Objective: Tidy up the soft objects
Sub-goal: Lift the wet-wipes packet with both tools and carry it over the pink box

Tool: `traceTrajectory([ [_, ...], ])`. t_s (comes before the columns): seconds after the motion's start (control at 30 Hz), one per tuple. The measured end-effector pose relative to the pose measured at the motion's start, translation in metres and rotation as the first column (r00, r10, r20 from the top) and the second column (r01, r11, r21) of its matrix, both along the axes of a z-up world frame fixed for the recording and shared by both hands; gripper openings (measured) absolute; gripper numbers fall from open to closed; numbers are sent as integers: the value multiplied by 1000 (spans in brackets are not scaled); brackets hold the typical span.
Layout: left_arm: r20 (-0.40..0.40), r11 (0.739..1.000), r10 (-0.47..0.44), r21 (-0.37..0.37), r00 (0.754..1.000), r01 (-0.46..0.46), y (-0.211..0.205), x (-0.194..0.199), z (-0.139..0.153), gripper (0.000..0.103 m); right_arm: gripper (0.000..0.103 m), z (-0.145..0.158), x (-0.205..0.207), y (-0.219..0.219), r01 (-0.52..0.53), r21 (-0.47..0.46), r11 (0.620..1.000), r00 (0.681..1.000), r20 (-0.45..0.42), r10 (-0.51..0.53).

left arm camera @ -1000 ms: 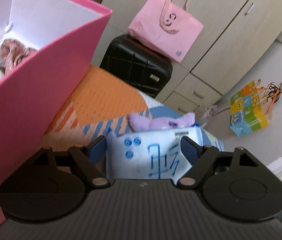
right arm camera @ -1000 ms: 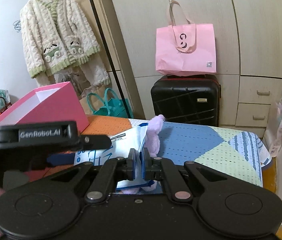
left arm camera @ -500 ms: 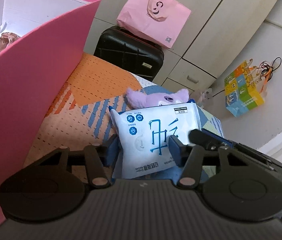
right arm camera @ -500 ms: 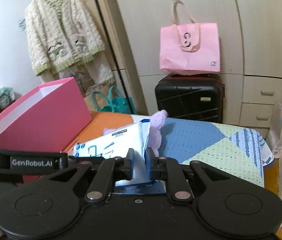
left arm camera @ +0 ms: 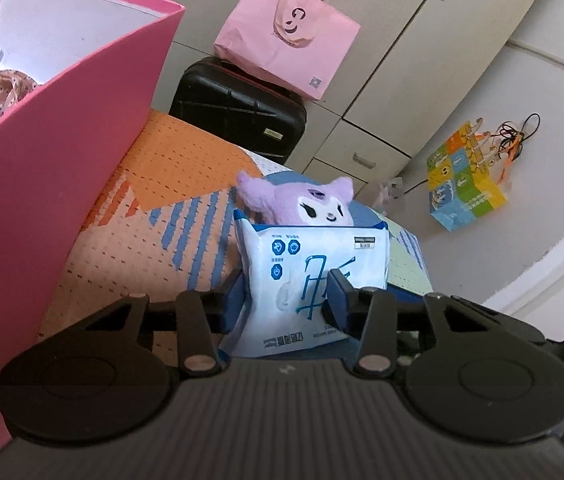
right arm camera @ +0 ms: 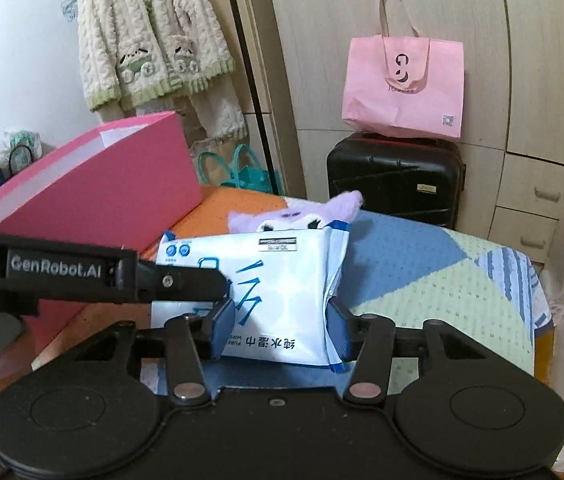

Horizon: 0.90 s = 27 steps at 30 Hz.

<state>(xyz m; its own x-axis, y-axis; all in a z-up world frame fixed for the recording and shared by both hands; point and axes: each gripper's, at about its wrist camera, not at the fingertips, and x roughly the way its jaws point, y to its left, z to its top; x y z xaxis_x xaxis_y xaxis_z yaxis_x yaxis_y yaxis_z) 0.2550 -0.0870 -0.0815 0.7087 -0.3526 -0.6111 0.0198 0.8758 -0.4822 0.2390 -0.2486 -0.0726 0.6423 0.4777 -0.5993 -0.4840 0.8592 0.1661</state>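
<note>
While the left gripper [left arm camera: 285, 296] closes its blue pads on the glossy, crinkled wipes pack [left arm camera: 313, 272], the right gripper [right arm camera: 278, 320] opens around it; behind, a fuzzy purple plush [left arm camera: 301, 200] lies on the dotted quilt [left arm camera: 170, 200].

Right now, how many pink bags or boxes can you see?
2: the pink box on the bed at left, and the pink tote bag atop the black suitcase. Others may be hidden.

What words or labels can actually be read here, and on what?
"GenRobot.AI": on the left gripper, seen from the right wrist camera.
"纯水湿巾": upside down on the wipes pack.
Pink tote bag: a logo; lettering below blurred.
Colourful box: print too small.
</note>
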Motion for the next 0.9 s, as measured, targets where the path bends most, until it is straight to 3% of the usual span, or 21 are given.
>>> traceTrajectory([
  [0.33,-13,997,-80,-16,997,79,-8,-20,6,45,77,7,-37,10,97,-52,994,995,39,-95],
  [0.4,-22,993,-112,-26,993,112,-9,-24,9,46,88,9,-47,11,114,-44,993,993,48,-112],
  [0.47,-31,988,-151,-34,988,150,-11,-29,12,47,93,11,-55,12,133,-36,990,990,51,-131],
  [0.9,-32,952,-306,7,952,306,-14,-73,27,51,97,23,-114,18,232,-44,972,972,60,-229],
])
